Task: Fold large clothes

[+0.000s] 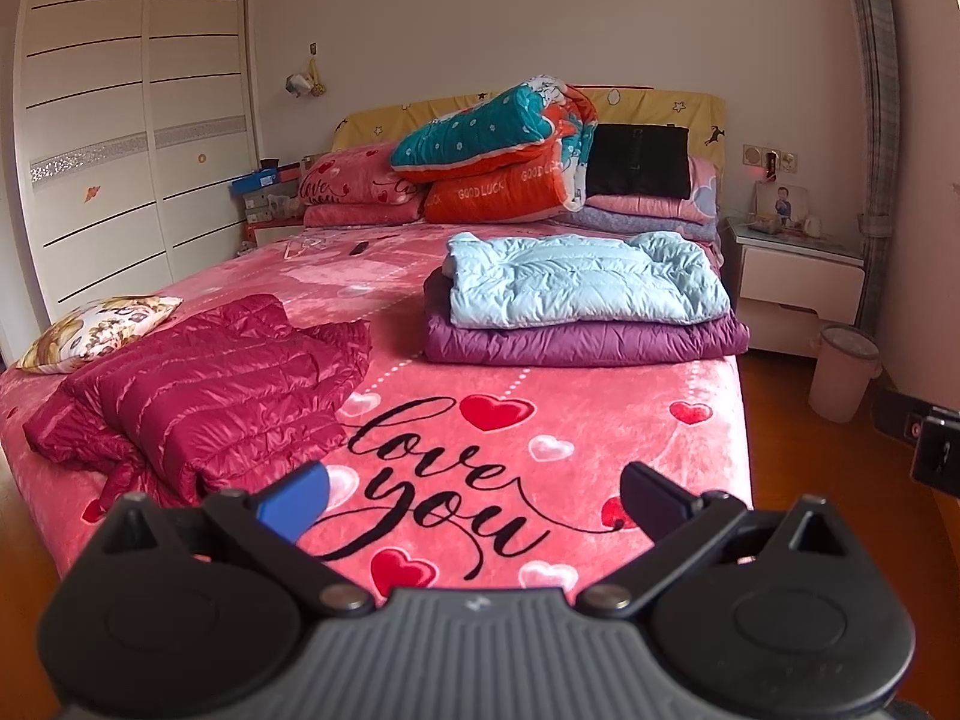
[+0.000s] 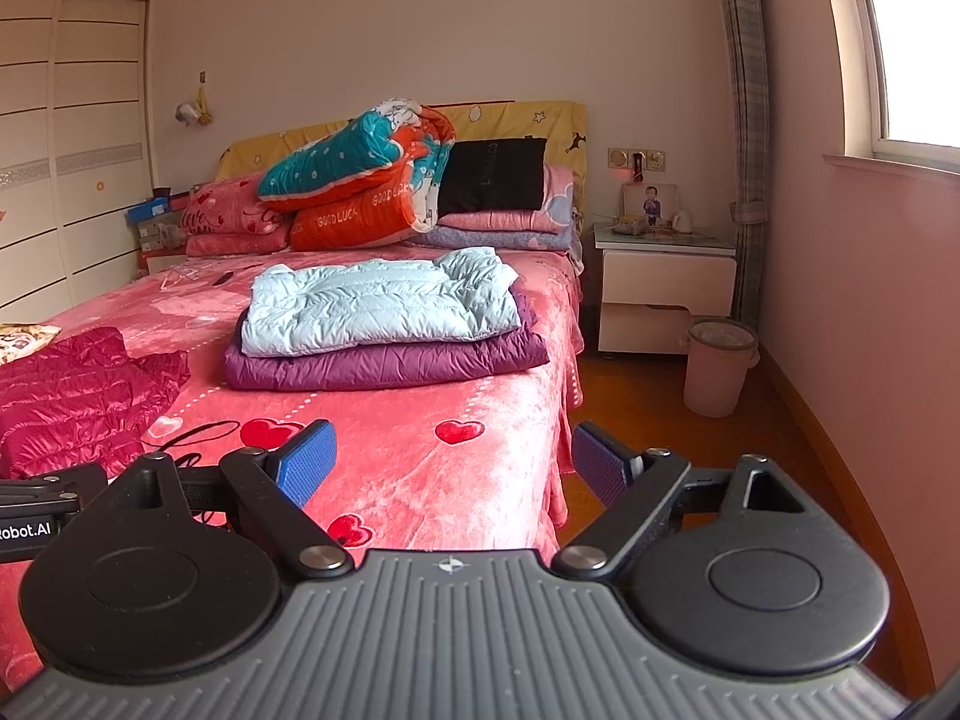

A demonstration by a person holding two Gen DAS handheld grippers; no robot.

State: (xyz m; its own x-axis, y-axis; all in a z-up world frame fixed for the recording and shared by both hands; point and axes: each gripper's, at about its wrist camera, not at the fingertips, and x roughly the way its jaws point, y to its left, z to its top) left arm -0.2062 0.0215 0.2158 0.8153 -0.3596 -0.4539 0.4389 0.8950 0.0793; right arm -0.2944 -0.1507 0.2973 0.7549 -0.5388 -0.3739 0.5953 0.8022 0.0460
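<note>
A crimson quilted down jacket point(image 1: 216, 390) lies rumpled and loosely folded on the left of the pink bed point(image 1: 540, 420); its edge shows at the left of the right wrist view point(image 2: 78, 396). A light blue down jacket point(image 1: 576, 279) lies folded on top of a folded purple one point(image 1: 582, 342) on the bed's right side; the same stack appears as blue jacket point(image 2: 378, 306) over purple jacket point(image 2: 384, 363). My left gripper point(image 1: 474, 498) is open above the bed's near end, holding nothing. My right gripper point(image 2: 453, 468) is open over the bed's near right corner, also holding nothing.
Folded quilts and pillows point(image 1: 504, 150) pile up at the headboard. A patterned cushion point(image 1: 96, 330) lies at the bed's left edge. A white nightstand point(image 2: 666, 294) and a pink bin point(image 2: 720, 366) stand on the wooden floor to the right. A wardrobe point(image 1: 132, 138) fills the left wall.
</note>
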